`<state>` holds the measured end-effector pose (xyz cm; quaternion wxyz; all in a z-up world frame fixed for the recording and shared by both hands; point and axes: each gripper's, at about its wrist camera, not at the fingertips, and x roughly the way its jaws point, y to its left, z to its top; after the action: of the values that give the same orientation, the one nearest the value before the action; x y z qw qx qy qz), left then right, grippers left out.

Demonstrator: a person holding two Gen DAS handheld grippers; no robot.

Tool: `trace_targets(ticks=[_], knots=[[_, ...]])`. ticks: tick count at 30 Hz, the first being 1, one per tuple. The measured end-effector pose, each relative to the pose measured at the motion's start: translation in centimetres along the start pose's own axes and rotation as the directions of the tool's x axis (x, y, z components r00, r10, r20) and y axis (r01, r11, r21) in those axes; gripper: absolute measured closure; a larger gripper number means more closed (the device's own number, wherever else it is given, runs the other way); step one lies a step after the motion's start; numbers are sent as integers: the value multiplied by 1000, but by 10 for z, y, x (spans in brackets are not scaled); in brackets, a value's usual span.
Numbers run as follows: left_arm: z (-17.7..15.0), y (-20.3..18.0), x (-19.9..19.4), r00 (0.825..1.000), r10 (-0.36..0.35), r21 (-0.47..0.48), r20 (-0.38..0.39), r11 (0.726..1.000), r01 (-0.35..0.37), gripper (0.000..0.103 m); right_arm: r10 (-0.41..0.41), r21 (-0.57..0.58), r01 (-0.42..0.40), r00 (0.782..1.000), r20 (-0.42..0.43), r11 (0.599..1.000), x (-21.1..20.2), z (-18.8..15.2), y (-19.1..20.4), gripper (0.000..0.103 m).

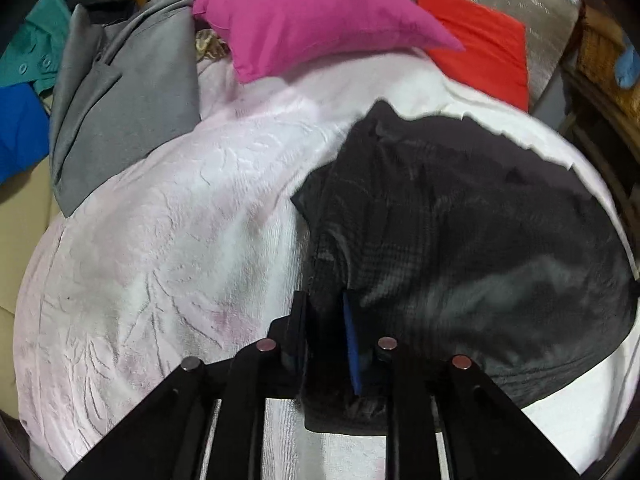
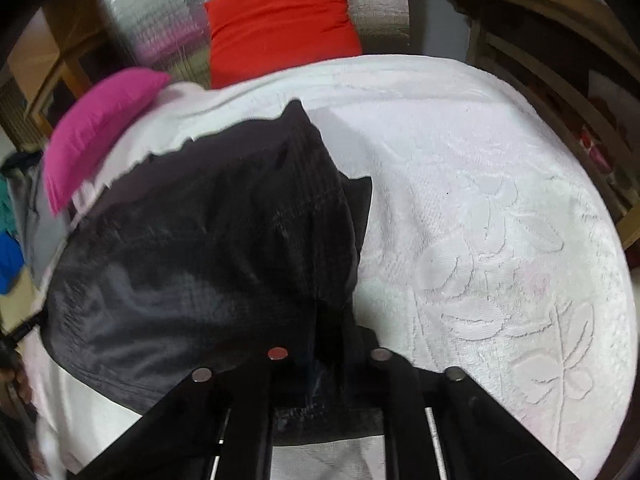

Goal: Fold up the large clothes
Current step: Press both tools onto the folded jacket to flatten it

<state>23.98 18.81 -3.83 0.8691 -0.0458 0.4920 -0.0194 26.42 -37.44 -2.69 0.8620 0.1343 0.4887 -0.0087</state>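
Observation:
A large black garment (image 1: 460,216) lies spread on a white embossed bedspread (image 1: 168,220). My left gripper (image 1: 326,304) is at the garment's near left edge, its jaws shut on a fold of the black cloth, with a blue pad (image 1: 352,344) showing against the fabric. In the right wrist view the same black garment (image 2: 200,260) fills the left half of the picture. My right gripper (image 2: 330,340) is shut on its near right edge, and the dark cloth bunches between the fingers and hides the pads.
A magenta pillow (image 1: 312,24) and a red pillow (image 1: 484,40) lie at the head of the bed. A grey garment (image 1: 120,100) is heaped at the far left beside teal (image 1: 36,40) and blue cloth (image 1: 20,128). White bedspread (image 2: 500,240) stretches to the right. Wooden furniture (image 2: 560,60) stands beyond.

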Motion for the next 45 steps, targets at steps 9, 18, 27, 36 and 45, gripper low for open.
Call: trace_targets(ticks=[9,18,27,36,45], knots=[[30,-16,20,1000,16,24,27,1000,-16,60,-1,-5,1,997,82,1000,14,40,11,30],[36,-24,52,995,97,61,-17,994,-95,89,-130,-77,131,991,20,988,52,40,19,96],[26,-19,9,996,81,0,24,997,-81,81,-112,-23,116,988,109,993,-1,24,21,51],[6,-52,-42,992,52,58,113,997,-59,56,8,-136,11,990,140,991,-50,-9,75,40],[-4,-88,-40,992,28,105,124,994,-41,51,44,-239,-19,994,102,971,-25,-36,130,36]])
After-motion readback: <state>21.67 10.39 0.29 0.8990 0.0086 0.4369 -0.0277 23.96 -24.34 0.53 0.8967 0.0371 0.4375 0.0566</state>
